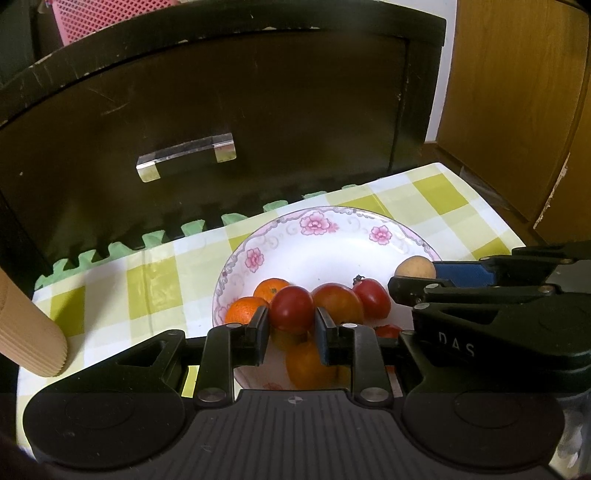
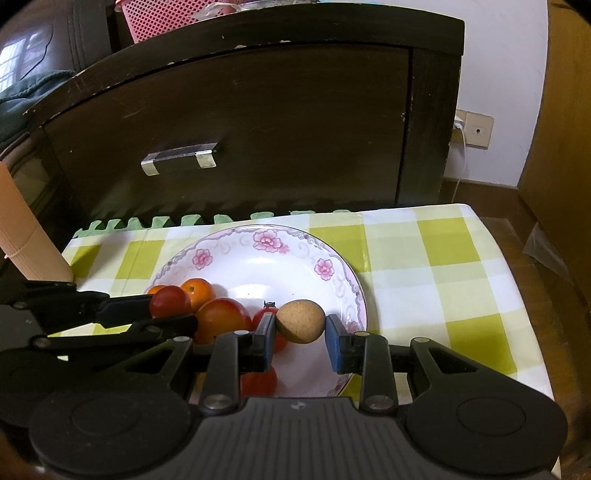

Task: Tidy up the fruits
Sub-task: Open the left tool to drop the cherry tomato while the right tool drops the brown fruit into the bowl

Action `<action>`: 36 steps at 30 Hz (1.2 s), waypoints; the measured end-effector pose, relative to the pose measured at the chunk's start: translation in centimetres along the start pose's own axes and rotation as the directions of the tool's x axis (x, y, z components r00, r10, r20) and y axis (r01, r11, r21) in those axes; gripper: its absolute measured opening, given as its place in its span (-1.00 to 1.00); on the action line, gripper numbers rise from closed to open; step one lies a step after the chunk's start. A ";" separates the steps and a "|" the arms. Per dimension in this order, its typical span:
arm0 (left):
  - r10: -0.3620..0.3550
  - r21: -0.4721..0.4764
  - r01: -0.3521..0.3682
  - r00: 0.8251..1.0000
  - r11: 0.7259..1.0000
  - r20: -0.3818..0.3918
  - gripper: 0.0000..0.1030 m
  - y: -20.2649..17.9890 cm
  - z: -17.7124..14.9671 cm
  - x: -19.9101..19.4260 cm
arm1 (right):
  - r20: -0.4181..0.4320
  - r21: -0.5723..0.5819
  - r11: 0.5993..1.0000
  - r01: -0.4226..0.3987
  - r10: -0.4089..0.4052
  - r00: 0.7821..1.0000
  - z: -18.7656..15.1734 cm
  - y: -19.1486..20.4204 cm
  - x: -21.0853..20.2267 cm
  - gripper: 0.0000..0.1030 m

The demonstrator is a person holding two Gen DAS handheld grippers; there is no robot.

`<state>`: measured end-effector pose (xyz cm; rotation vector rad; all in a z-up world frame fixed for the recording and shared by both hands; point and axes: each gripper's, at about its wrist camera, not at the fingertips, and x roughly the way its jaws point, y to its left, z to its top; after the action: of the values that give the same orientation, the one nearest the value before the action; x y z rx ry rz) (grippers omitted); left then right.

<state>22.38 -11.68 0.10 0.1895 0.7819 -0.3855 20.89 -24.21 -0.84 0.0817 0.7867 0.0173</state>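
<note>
A: In the left wrist view, what did the left gripper (image 1: 291,328) hold?

B: It pinched a dark red tomato (image 1: 291,308) between its two fingers, over the flowered plate (image 1: 332,254). Around it in the plate lay two small oranges (image 1: 271,290), a bigger orange-red fruit (image 1: 338,302) and another red tomato (image 1: 373,297). One more orange fruit (image 1: 308,363) lay low in the plate, half hidden behind the fingers.

A: What stood around?

B: The plate sat on a green checked cloth (image 1: 436,192), before a dark cabinet (image 1: 221,110) with a clear handle (image 1: 186,155). A beige ribbed cylinder (image 1: 29,332) stood at the left. The right gripper (image 1: 424,278) came in from the right and covered part of the plate rim; a brown round fruit (image 1: 415,267) showed at its tip.

A: And the right wrist view?

B: Here the right gripper (image 2: 301,330) gripped the brown round fruit (image 2: 301,321) over the right half of the plate (image 2: 258,266). The left gripper (image 2: 162,314) entered from the left with the dark red tomato (image 2: 170,301) and blocked part of the oranges (image 2: 199,290).

A: What did only this view show?

B: A wall socket (image 2: 478,129) with a white cable, and a red tomato (image 2: 260,380) low in the plate, behind the fingers. A pink basket (image 2: 177,18) stood on the cabinet (image 2: 258,110).
</note>
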 end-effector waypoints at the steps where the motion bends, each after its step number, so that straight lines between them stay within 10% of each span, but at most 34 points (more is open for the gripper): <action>1: 0.000 -0.002 0.000 1.000 1.000 0.001 -0.35 0.0 0.0 0.0 | 0.001 0.001 1.000 0.000 0.000 1.000 0.0 0.0 0.0 -0.42; 36: 0.057 -0.060 -0.054 0.996 0.997 0.061 0.51 1.0 -0.6 -3.3 | 0.040 0.102 0.994 -0.034 0.031 0.999 0.3 -1.0 -3.3 -0.31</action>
<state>20.30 -9.74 2.08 0.1430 0.7233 -0.3142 18.76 -25.34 1.59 0.1921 0.7476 0.0060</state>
